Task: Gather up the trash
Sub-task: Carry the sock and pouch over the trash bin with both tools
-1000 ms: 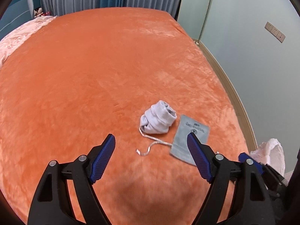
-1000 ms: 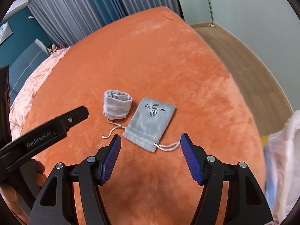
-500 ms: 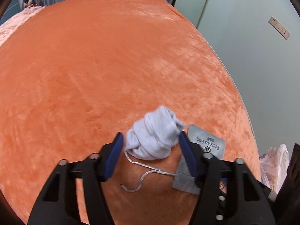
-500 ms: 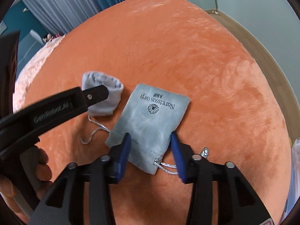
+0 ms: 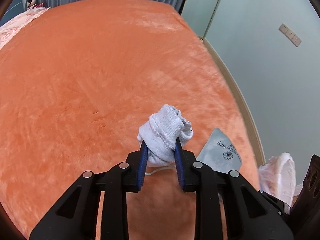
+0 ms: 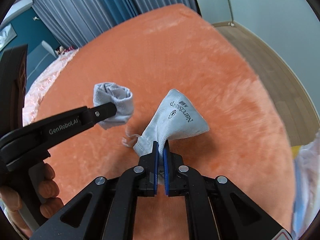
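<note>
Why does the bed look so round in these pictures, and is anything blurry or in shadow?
Both views: a fisheye lens bulges the orange blanket and darkens the corners. Left wrist view: the rolled sock is sharp, the white bag at the right edge smeared. Right wrist view: the grey pouch casts a soft shadow; no harsh glare anywhere.

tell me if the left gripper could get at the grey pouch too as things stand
Probably not. The left gripper already has its jaws closing on the rolled sock, and the grey pouch is pinched in the shut right gripper, its far end raised off the orange blanket.
</note>
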The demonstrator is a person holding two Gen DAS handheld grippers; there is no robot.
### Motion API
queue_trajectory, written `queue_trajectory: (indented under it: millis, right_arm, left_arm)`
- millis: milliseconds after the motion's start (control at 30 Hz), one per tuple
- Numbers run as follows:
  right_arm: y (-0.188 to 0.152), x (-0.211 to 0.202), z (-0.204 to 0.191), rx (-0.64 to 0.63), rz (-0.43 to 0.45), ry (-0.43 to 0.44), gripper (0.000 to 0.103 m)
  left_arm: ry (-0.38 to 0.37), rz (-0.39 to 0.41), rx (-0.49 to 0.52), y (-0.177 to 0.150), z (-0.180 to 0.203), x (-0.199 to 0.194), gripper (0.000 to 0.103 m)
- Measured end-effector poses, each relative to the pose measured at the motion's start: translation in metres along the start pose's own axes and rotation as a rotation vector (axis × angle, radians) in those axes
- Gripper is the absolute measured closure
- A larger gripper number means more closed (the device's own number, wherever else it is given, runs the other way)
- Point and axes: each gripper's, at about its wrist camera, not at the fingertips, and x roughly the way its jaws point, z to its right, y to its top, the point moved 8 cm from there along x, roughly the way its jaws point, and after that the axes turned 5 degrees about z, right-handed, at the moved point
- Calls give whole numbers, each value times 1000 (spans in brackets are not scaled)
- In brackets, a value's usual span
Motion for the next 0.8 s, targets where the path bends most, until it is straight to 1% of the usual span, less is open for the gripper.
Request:
queue_trajectory:
  millis: [200,433,600,800]
  right_arm:
    - [22,-70,9,14,104,2,98]
    - [42,-158,27,32,246,-10,98]
    - [50,-217,56,57,332,-35,98]
    - [43,-267,99,100,397,-82,98]
  left_arm:
    - [-31,58,35,2,39,-54,78]
    - [-84,116,82,-6,100,-112,78]
    - [-132,156,135,-15,154,-148,78]
    - [-192,175,202,-31,214,-173,78]
